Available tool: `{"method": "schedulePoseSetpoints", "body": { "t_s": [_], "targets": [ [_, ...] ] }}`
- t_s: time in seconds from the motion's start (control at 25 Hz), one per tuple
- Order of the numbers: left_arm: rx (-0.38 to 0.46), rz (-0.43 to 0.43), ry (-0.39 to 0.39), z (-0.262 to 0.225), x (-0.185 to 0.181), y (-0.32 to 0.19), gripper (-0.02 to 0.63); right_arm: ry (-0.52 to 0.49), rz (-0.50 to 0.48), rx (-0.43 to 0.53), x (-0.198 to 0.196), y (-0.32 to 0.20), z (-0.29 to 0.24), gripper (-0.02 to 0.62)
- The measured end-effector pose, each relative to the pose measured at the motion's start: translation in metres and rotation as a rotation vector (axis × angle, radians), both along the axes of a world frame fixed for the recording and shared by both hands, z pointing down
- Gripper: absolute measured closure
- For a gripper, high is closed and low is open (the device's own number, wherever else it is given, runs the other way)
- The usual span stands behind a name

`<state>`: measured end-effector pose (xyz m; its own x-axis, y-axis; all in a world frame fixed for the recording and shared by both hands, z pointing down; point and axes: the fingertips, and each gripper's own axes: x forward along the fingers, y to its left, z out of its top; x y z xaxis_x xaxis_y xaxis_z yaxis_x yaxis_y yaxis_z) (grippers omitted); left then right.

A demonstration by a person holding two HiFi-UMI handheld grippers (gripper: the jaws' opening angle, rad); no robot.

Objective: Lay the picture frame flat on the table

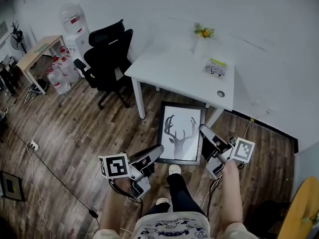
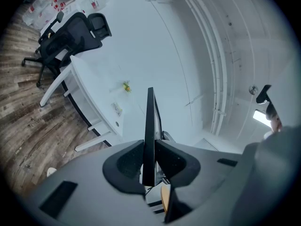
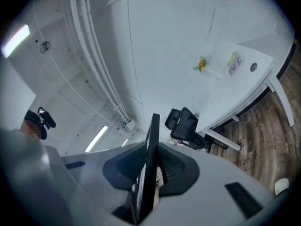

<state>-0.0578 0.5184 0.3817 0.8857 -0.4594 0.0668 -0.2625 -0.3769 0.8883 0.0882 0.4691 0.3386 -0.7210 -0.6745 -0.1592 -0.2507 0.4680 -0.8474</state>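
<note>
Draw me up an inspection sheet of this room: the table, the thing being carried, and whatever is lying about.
Surface: white table, wooden floor under it.
Job's things: picture frame with a deer print, held short of the table, not yet on it.
Clutter: flower vase and leaflet on the table.
Grippers: left gripper and right gripper each clamp one side edge of the frame.
Cables: black cable and power strip on the floor.
Surroundings: black office chair, water dispenser, water bottles.
</note>
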Motion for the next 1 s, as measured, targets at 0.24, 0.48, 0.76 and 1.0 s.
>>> {"method": "schedulePoseSetpoints", "body": {
  "t_s": [0.24,0.48,0.76,1.0],
  "targets": [
    [-0.007,-0.034,-0.019,0.003,0.021,-0.109,0.522,-0.006,-0.033,-0.027,0.021,-0.113,0.006,0.512],
    [0.035,-0.034,0.004,-0.002,0.03,-0.133,0.522,0.009,-0.049,0.009,0.026,-0.137,0.002,0.512],
    [0.038,-0.083,0.02,-0.02,0.059,-0.233,0.522,0.013,-0.096,0.034,0.052,-0.245,-0.018,0.512],
    [0.04,-0.109,0.019,-0.018,0.077,-0.285,0.522,0.011,-0.123,0.038,0.068,-0.3,-0.017,0.512]
  ]
}}
